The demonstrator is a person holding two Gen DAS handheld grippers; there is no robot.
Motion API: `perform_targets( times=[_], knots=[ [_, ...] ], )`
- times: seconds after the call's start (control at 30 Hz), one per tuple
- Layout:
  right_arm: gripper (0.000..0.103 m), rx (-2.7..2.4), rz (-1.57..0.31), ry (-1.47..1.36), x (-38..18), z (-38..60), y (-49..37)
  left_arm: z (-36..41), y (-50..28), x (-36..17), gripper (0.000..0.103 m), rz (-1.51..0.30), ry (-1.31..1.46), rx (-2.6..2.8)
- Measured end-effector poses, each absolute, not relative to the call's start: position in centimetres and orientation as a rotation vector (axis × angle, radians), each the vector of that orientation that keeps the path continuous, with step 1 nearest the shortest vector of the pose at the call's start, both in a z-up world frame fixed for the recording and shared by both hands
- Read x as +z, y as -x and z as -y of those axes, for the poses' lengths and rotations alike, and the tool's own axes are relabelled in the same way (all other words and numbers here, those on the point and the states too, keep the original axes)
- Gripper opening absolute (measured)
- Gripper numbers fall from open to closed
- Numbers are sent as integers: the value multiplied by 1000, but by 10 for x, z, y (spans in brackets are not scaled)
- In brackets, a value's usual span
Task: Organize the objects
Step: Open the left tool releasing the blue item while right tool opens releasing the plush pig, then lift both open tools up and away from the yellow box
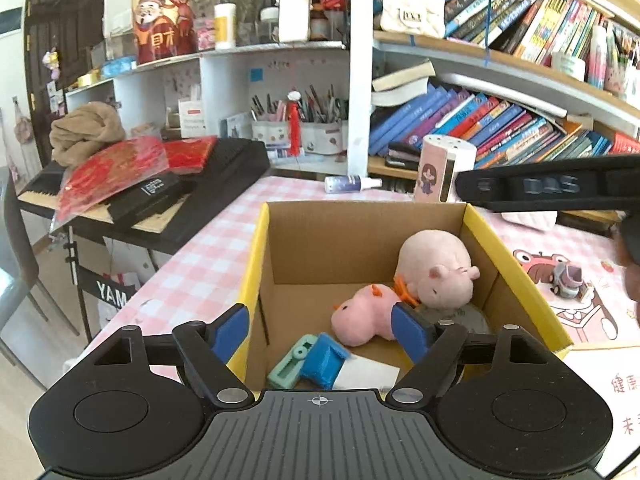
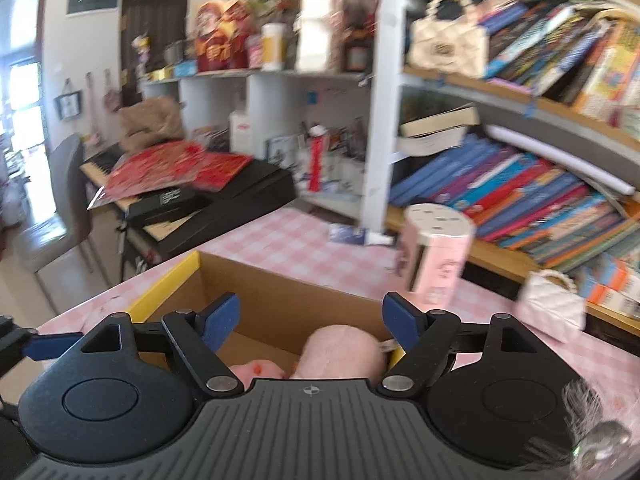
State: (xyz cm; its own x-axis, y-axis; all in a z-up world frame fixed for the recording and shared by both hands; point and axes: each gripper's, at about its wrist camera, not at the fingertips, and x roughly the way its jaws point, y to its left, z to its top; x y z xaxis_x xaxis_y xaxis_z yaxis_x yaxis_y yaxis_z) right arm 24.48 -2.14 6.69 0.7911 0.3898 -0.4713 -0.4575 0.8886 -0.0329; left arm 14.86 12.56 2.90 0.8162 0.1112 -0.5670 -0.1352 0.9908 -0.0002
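A cardboard box with yellow rim (image 1: pixel 516 268) stands on the pink checked table. Inside lie a large pale pink plush (image 1: pixel 438 266), a smaller pink plush (image 1: pixel 362 316), a blue plastic part (image 1: pixel 324 362), a mint green part (image 1: pixel 286 366) and a white card (image 1: pixel 366 374). My left gripper (image 1: pixel 322 330) is open and empty over the box's near edge. My right gripper (image 2: pixel 310 320) is open and empty above the box (image 2: pixel 172 284), over the large plush (image 2: pixel 340 350); its body shows at the right of the left wrist view (image 1: pixel 552 188).
A small toy car (image 1: pixel 566 278) sits on a cartoon mat right of the box. A pink cylinder (image 1: pixel 442 168), a spray bottle (image 1: pixel 352 183) and a white quilted bag (image 2: pixel 554 304) are behind. A keyboard with red packets (image 1: pixel 160 184) stands left. Bookshelves fill the back.
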Motion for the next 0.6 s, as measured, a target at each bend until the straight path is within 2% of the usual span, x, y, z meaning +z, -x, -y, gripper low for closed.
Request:
perform_targets(
  times=[0.3,0.6],
  knots=[
    [82,267,-406,103,69,56,-173,-132,-103,31,86,-572,62,122],
    [83,170,-500,117,36,61,-102,-133,-56,20,88,-624,48,121]
  ],
)
